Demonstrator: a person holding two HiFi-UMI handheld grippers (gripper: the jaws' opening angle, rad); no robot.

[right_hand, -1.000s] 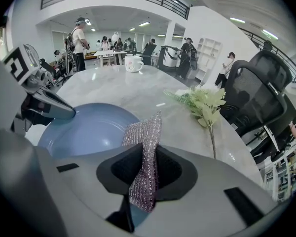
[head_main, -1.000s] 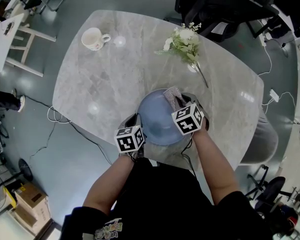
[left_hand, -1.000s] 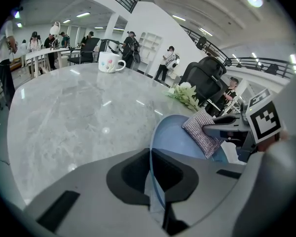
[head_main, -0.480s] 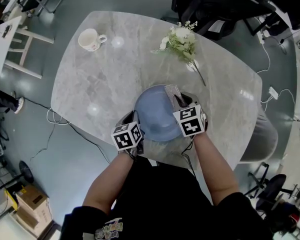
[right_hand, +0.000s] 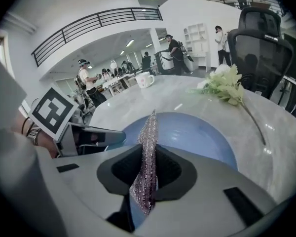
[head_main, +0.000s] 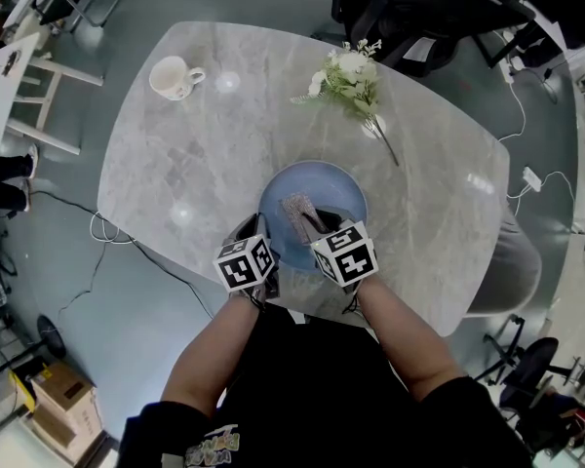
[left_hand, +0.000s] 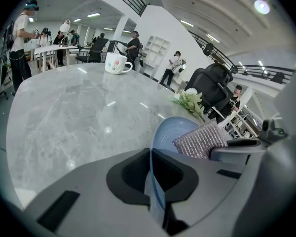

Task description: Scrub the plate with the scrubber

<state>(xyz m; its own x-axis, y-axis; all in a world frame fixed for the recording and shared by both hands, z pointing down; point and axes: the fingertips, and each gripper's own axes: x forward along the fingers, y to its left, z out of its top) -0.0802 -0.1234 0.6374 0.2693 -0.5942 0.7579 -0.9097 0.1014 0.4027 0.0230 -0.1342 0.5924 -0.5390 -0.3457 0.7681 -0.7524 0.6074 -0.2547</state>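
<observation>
One grey marble counter (head_main: 205, 135) carries everything. Near its front edge is the blue plate (head_main: 336, 191), whose near-left rim is pinched between the narrow jaws of the left gripper (head_main: 266, 239). Just beside it, the right gripper (head_main: 318, 226) reaches over the plate's near edge, its jaws clamped on the scrubber (head_main: 298, 208). A sprig of white flowers (head_main: 354, 78) lies beyond the plate, apart from it. A white mug (head_main: 172, 76) stands well away at the far left. The silvery, flat mesh scrubber stands on edge between the right gripper's jaws, its free end over the middle of the plate.
</observation>
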